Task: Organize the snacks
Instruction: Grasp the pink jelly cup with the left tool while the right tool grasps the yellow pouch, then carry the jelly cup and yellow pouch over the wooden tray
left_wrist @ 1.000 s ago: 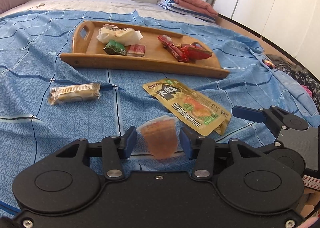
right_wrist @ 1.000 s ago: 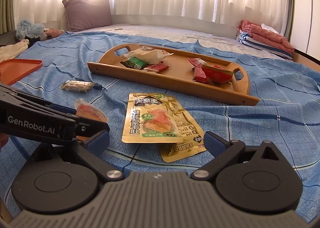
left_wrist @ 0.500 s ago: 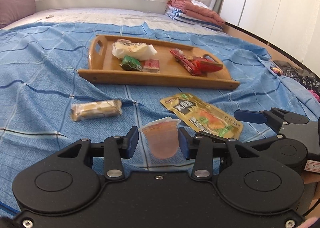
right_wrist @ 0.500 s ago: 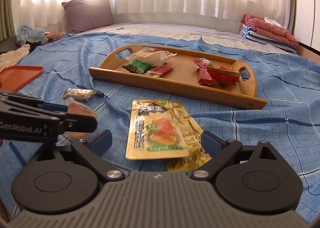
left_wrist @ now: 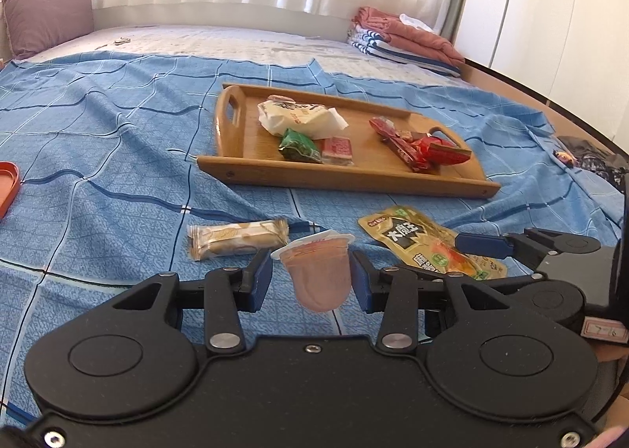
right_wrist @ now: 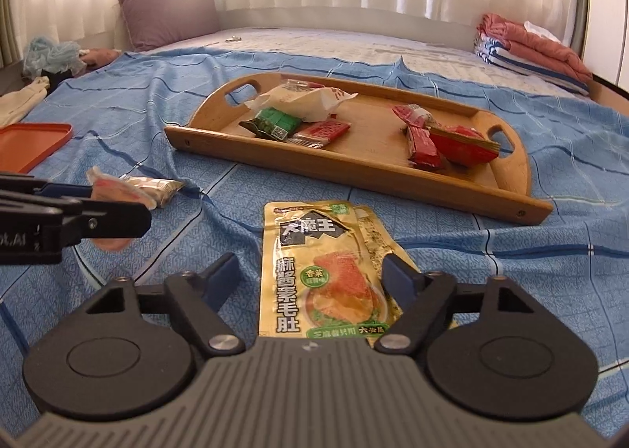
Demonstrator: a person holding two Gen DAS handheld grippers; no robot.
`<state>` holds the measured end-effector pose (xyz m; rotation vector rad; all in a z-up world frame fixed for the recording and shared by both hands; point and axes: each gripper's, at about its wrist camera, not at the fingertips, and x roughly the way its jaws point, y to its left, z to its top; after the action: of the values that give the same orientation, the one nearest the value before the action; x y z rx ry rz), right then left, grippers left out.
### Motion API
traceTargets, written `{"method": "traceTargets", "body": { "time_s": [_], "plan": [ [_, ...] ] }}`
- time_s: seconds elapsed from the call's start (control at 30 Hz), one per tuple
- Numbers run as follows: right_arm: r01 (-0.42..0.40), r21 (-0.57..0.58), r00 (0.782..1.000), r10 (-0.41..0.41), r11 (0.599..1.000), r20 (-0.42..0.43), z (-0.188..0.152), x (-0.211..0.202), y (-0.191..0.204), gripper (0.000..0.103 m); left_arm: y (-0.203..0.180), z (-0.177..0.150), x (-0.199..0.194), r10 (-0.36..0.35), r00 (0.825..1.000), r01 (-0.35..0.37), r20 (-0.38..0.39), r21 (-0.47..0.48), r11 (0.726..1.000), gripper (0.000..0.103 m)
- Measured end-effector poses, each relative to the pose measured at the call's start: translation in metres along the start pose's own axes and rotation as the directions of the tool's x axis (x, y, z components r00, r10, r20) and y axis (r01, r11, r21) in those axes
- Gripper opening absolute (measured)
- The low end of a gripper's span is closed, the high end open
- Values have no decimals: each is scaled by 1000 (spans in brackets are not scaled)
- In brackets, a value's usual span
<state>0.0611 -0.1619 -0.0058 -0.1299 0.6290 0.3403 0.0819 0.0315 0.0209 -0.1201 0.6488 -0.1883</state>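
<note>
The left gripper [left_wrist: 310, 278] holds a little jelly cup [left_wrist: 317, 274] between its two blue pads. The cup is pinkish and see-through, with a white lid on top, and it hangs above the blue bedsheet [left_wrist: 118, 180]. The pads press on its sides.

The right gripper [right_wrist: 310, 278] is closing its jaws. The yellow snack pouches [right_wrist: 326, 271] lie flat on the sheet between the two blue fingers [right_wrist: 224, 275], one pouch partly on top of the other. The pads are not touching them yet.

Just past the jelly cup, a small tan snack bar [left_wrist: 238, 238] in a clear wrapper lies on the sheet. The yellow pouches lie to its right, under the right gripper.

Farther away sits a wooden tray [right_wrist: 393, 188] with handle holes at both ends. Inside it, at the left, are a white packet [right_wrist: 310, 98], a green packet [right_wrist: 275, 123] and a small red packet [right_wrist: 324, 132], all close together. At the right end is a little pile of red packets [right_wrist: 444, 141].

An orange lid [right_wrist: 27, 141] rests on the sheet far to the left. A purple pillow [right_wrist: 169, 11] leans near the curtains, and folded blankets [right_wrist: 538, 47] sit at the far right.
</note>
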Motion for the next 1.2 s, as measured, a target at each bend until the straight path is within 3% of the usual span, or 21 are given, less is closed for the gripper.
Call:
{"method": "traceTargets", "body": {
  "time_s": [0.1,0.2,0.3,0.63,0.77,1.2],
  "plan": [
    [0,-4,1000,0,1000,5,0,-3,3,66,2,0,-1,4,1000,-4,7,-4,1000,41],
    [-2,-2,1000,2,1000,4,-2,-9,6,67,4,0,-2,11,1000,-11,13,-4,1000,41],
    [18,-25,1000,-18,1000,12,-5,-12,11,76,7,0,-1,18,1000,-18,13,-8,1000,41],
    [48,-24,998,-48,999,-30,3,10,9,83,12,-3,1,27,999,-27,20,-16,1000,41],
    [64,6,998,-64,998,0,2,5,9,63,15,-4,0,32,999,-31,25,-39,999,41],
    [97,97,987,-109,991,118,13,-26,-3,62,18,9,-1,39,999,-37,38,-59,998,41]
  ]
}}
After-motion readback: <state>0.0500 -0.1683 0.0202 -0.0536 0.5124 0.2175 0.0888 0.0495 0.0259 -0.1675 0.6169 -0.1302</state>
